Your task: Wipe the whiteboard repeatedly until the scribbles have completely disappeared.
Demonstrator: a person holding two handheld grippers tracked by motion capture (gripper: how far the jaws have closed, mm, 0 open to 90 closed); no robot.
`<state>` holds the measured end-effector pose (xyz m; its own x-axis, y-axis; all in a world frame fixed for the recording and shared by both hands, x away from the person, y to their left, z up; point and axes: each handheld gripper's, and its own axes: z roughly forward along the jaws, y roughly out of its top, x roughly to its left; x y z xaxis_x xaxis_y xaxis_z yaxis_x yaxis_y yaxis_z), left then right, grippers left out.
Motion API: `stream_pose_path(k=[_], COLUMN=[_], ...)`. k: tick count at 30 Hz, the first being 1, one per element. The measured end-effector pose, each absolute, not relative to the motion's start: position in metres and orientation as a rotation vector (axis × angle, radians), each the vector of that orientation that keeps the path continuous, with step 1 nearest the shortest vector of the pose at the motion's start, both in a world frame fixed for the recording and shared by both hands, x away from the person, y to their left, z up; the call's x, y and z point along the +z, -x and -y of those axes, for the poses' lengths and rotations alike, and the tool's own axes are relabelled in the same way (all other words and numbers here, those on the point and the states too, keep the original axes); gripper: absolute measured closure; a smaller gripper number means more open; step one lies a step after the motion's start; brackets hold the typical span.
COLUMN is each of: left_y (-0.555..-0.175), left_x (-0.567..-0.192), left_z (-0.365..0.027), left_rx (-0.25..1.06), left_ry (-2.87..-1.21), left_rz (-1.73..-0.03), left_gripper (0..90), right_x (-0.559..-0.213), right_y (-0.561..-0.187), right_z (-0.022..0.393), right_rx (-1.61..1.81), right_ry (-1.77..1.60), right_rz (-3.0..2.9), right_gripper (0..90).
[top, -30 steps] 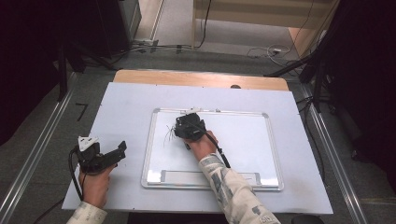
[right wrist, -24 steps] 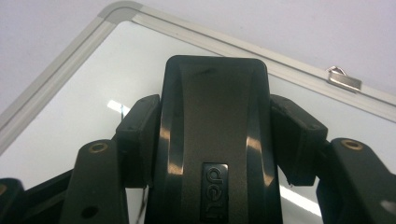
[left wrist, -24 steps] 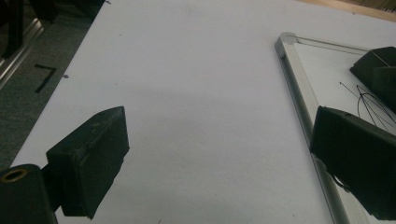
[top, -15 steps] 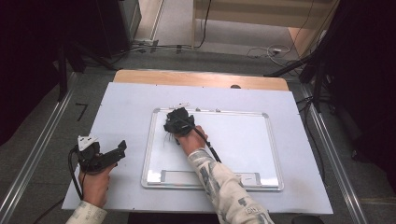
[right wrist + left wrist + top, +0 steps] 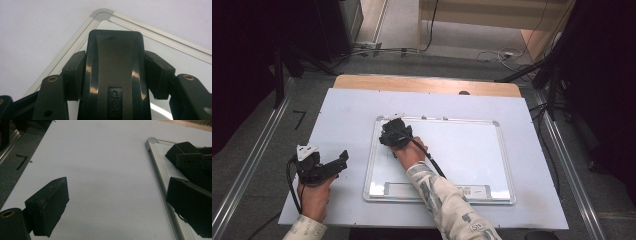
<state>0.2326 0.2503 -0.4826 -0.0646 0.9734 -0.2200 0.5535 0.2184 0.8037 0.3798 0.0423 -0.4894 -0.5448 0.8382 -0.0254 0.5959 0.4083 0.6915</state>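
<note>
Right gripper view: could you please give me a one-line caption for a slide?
Right gripper clamps a black eraser between its fingers at the whiteboard's rounded corner.

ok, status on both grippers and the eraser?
Right gripper shut on whiteboard eraser, at whiteboard top-left corner. Left gripper open, idle beside board. Nothing in the way.

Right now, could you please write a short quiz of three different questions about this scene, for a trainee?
1. True or false: the right hand-held gripper is shut on a black eraser.
2. Near which corner of the whiteboard is the eraser? A) upper left B) lower right
3. Fill in: the left hand-held gripper has its jaws ____ over the white table.

Key: 1 true; 2 A; 3 open.
</note>
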Motion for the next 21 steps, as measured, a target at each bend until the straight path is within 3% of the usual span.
stream_pose_path(k=[21], left_y=[-0.234], left_x=[-0.484], left_z=[-0.248], left_rx=[0.688], left_ry=[-1.437], left_rz=[-1.724], left_gripper=[5.1], right_x=[-0.492], right_y=[-0.323], right_z=[-0.044], right_rx=[0.947], right_ry=[-1.119], right_rz=[-2.39], right_gripper=[37.3])
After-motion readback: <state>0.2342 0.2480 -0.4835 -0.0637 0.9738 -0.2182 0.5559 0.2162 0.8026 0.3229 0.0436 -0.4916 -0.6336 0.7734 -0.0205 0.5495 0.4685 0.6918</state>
